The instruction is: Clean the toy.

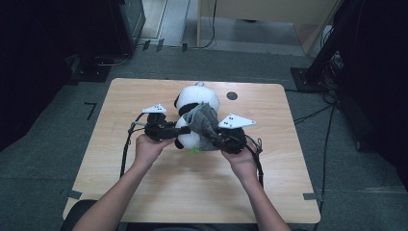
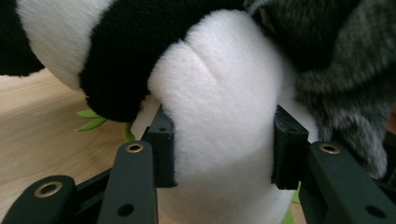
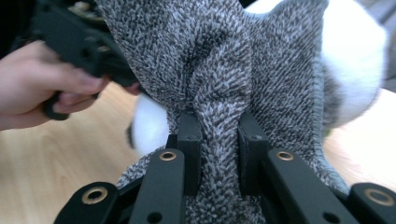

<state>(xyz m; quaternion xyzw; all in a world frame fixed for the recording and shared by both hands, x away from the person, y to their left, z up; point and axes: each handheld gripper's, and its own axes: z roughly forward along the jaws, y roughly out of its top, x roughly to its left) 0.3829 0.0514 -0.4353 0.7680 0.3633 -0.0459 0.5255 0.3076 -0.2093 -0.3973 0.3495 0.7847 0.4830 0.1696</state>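
A black and white plush panda (image 1: 195, 103) sits near the middle of the wooden table (image 1: 144, 183), with a grey knitted garment (image 1: 204, 122) draped over its near side. My left gripper (image 1: 180, 130) comes in from the left, shut on the panda's white body (image 2: 219, 107), whose plush bulges between the two pads. From the right, my right gripper (image 1: 211, 137) is shut on a bunched fold of the grey garment (image 3: 219, 93), pinched tight between its pads. A bit of green (image 1: 195, 151) peeks out under the toy.
A dark round hole (image 1: 232, 95) marks the table's far right part. Cables (image 1: 126, 149) trail from both grippers across the wood. Beyond the far edge lie grey floor, dark equipment stands (image 1: 317, 62) and a wooden furniture leg (image 1: 198, 29).
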